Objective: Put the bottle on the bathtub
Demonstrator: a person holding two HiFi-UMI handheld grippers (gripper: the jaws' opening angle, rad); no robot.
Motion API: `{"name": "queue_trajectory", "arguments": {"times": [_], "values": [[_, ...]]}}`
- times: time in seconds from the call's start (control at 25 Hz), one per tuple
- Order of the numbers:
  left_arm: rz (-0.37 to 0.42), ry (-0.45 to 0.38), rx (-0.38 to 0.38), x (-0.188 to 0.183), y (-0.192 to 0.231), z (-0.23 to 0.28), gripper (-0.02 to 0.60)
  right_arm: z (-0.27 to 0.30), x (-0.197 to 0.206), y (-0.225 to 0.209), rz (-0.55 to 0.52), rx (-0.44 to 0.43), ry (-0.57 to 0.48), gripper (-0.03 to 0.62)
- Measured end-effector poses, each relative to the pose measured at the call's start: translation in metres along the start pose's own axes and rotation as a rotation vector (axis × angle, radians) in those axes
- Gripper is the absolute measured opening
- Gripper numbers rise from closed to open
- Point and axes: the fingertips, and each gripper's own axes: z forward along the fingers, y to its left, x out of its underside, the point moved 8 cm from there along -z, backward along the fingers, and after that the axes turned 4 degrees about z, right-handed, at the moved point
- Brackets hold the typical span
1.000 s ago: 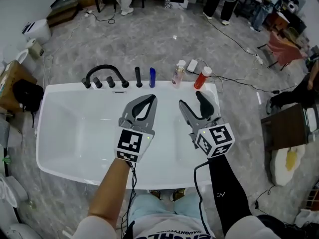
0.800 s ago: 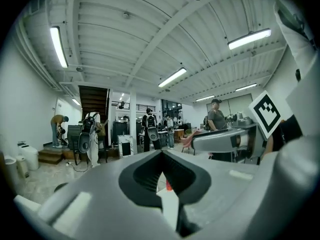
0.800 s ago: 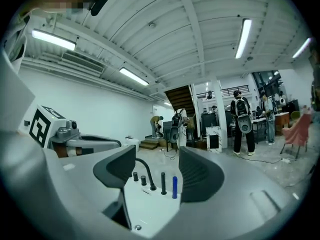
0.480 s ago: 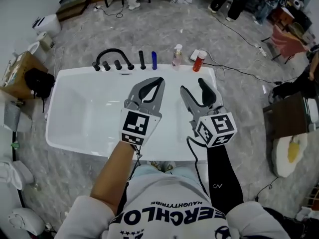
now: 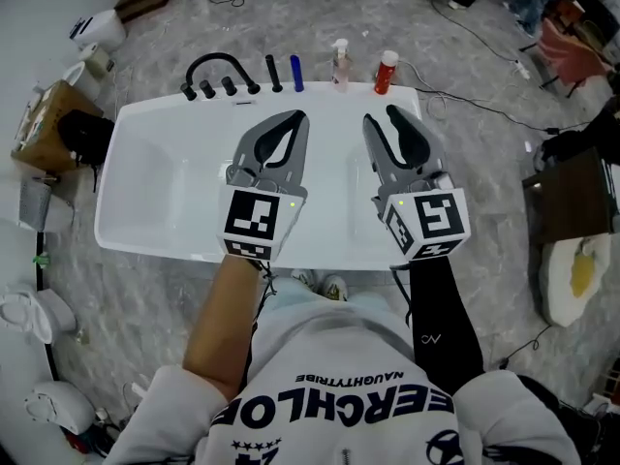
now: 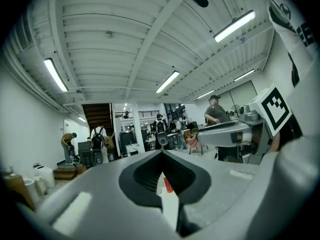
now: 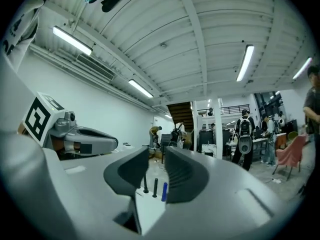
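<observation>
A white bathtub (image 5: 145,177) lies across the head view. On its far rim stand a blue bottle (image 5: 296,73), a clear pump bottle (image 5: 340,66) and a red bottle with a white cap (image 5: 386,71). My left gripper (image 5: 294,116) hovers over the tub's middle, shut and empty. Through its oval gap in the left gripper view I see the red bottle (image 6: 167,185). My right gripper (image 5: 381,119) hovers beside it, open with a narrow gap and nothing in it. Between its jaws in the right gripper view shows the blue bottle (image 7: 164,190).
A black faucet (image 5: 218,66) and black handles (image 5: 274,74) stand on the far rim's left part. A cardboard box (image 5: 39,124) and black bag (image 5: 82,134) sit left of the tub. A dark table (image 5: 572,201) stands right. Cables (image 5: 475,100) cross the floor.
The view has shifted, so the tub and bottles sit higher in the picture. Both grippers stay side by side over the tub. Their jaws have not changed.
</observation>
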Motion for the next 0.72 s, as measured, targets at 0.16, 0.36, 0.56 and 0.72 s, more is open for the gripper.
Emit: {"name": "queue_trajectory", "arguments": {"times": [0.16,0.36,0.56,0.72], "values": [[0.013,-0.013,-0.003,-0.008,-0.011,-0.005,0.003,-0.014,-0.004,0.000,-0.018,0.025,-0.019,0.029],[0.021,-0.019,-0.010,-0.014,-0.015,-0.008,0.003,-0.018,-0.004,0.003,-0.038,0.007,-0.013,0.029],[0.026,-0.023,-0.018,-0.014,-0.013,-0.007,0.002,-0.014,-0.004,0.000,-0.037,0.007,-0.014,0.029],[0.020,-0.030,-0.028,-0.015,-0.008,-0.008,0.002,-0.010,-0.006,0.003,-0.040,0.002,-0.015,0.029]]}}
